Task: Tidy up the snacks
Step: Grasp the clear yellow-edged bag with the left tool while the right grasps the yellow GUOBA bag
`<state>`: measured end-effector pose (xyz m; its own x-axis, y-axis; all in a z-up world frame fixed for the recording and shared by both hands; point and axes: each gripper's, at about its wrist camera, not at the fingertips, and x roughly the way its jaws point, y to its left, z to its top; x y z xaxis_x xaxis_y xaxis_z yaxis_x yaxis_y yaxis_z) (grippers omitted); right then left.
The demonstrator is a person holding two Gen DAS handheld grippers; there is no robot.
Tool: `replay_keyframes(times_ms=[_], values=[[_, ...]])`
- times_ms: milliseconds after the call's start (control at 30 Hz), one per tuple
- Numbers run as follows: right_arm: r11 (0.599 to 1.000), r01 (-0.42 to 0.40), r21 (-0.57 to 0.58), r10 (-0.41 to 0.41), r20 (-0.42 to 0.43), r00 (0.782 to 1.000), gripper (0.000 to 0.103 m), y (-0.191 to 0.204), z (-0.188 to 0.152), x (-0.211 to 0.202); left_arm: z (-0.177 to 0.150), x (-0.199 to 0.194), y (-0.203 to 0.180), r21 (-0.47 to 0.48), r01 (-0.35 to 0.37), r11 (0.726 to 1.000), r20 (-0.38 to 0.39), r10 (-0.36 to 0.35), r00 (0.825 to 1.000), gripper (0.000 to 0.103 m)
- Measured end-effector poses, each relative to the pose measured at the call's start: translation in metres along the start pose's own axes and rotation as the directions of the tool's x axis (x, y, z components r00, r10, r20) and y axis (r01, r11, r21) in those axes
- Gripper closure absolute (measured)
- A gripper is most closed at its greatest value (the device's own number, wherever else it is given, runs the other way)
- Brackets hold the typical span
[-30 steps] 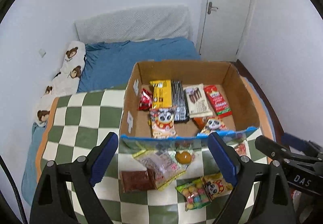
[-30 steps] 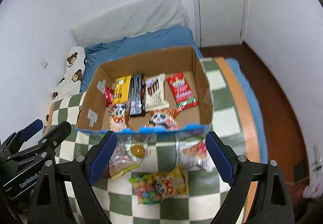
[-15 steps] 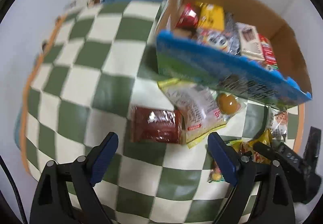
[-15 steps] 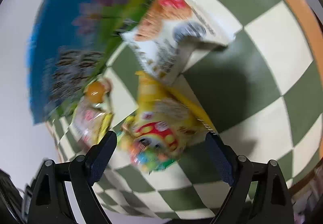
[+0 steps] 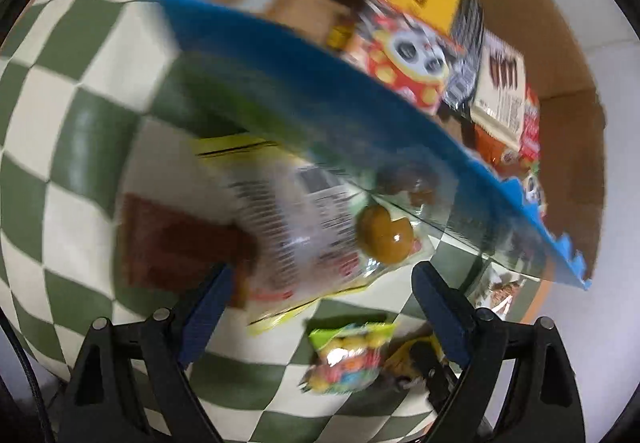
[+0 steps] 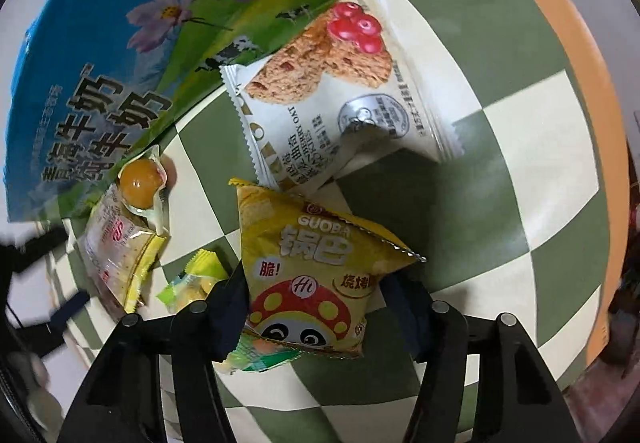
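Two grippers point steeply down at the loose snacks. The right gripper (image 6: pixel 312 307) has the yellow crisp bag (image 6: pixel 316 275) between its jaws, which are closing; both pads sit against the bag's sides, so the pinch looks made or all but made. The left gripper (image 5: pixel 320 307) stands with jaws wide apart and nothing in them, straddling the near end of the clear packet (image 5: pixel 296 231) with the brown ball sweet (image 5: pixel 384 235) lying beside it.

Outward from there, a dark red packet (image 5: pixel 176 247) lies partly under the clear one, a green candy bag (image 5: pixel 352 355) sits below it on the checked cloth (image 5: pixel 80 123), and a white biscuit pack (image 6: pixel 340 91) leans near the box's printed front wall. Inside the cardboard box (image 5: pixel 572 55) several snacks already lie in rows.

By my reading the job is roughly half done: about six items remain outside, the yellow bag likely next to go in. The left view is blurred, so small details there stay uncertain.
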<state>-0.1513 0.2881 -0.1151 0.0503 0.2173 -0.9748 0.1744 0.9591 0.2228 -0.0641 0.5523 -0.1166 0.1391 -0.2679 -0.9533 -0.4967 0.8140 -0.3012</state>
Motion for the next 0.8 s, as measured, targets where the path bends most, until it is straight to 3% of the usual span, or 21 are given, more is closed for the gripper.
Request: replay_keyframes(times_ms=[100, 167, 233, 300, 567, 700, 800], values=[[0.999, 0.018, -0.026, -0.018, -0.004, 1.0, 0.039, 0.005, -0.001, 0.0, 0.005, 0.021, -0.015, 0.05, -0.09, 0.995, -0.001, 0.09, 0.996, 0.012], [0.999, 0.025, -0.043, -0.025, -0.009, 1.0, 0.039, 0.009, -0.001, 0.001, 0.004, 0.027, -0.019, 0.09, -0.141, 0.986, 0.033, 0.139, 0.99, 0.021], [0.998, 0.029, -0.063, -0.03, -0.017, 0.999, 0.039, 0.013, 0.0, 0.001, -0.001, 0.03, -0.017, 0.112, -0.161, 0.981, 0.053, 0.156, 0.986, 0.04], [0.996, 0.034, -0.087, -0.037, -0.026, 0.999, 0.04, 0.018, -0.001, 0.0, -0.009, 0.033, -0.01, 0.139, -0.155, 0.978, 0.044, 0.15, 0.988, 0.043], [0.974, 0.047, -0.22, -0.068, -0.088, 0.994, 0.041, 0.02, -0.029, 0.005, -0.068, 0.028, 0.016, 0.286, -0.187, 0.94, 0.041, 0.183, 0.982, 0.045], [0.959, 0.043, -0.282, -0.084, -0.136, 0.987, 0.041, 0.016, -0.049, 0.011, -0.107, 0.029, 0.031, 0.326, -0.148, 0.934, -0.032, 0.167, 0.985, 0.045], [0.949, 0.05, -0.312, -0.106, -0.164, 0.981, 0.04, 0.015, -0.064, 0.016, -0.117, 0.038, 0.037, 0.327, -0.122, 0.937, -0.066, 0.151, 0.986, 0.043]])
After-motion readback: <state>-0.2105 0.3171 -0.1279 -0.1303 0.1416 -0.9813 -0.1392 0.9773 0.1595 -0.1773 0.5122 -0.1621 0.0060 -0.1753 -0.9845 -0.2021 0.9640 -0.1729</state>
